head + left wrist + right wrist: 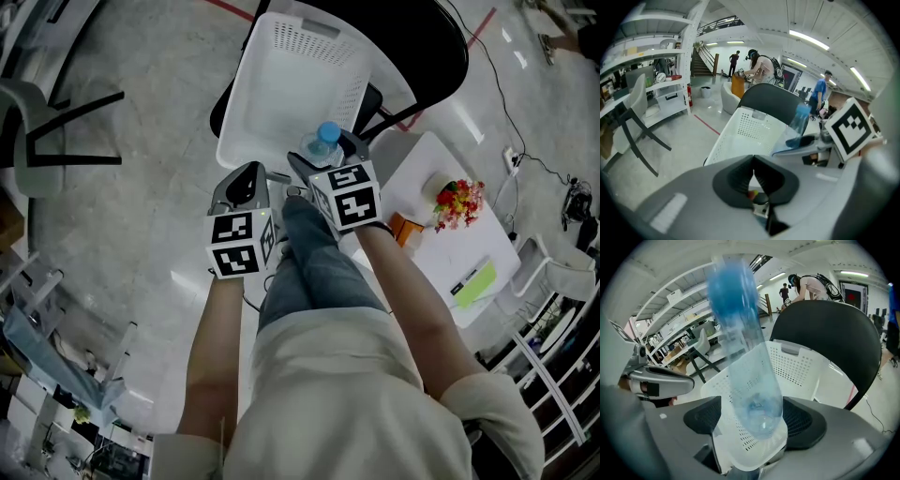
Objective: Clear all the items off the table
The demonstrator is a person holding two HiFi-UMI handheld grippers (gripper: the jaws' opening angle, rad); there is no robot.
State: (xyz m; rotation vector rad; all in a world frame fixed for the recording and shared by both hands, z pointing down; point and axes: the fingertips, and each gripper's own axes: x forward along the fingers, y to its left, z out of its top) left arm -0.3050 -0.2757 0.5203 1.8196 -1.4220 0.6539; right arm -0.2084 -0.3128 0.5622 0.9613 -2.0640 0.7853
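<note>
Clear bottle loose between parted jaws
Right gripper (750, 423) spread wide around clear blue-capped plastic bottle (745, 371), gap showing at one pad, over near rim of white perforated plastic basket (806, 366) on black chair (834, 329); left gripper (753, 180) closed, empty.

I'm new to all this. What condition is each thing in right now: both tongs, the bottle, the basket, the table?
left tongs: shut, nothing in them.
right tongs: open, bottle between them.
bottle: capped, tilted, above the basket.
basket: on a chair, looks empty.
table: flowers and small items lie on it.
</note>
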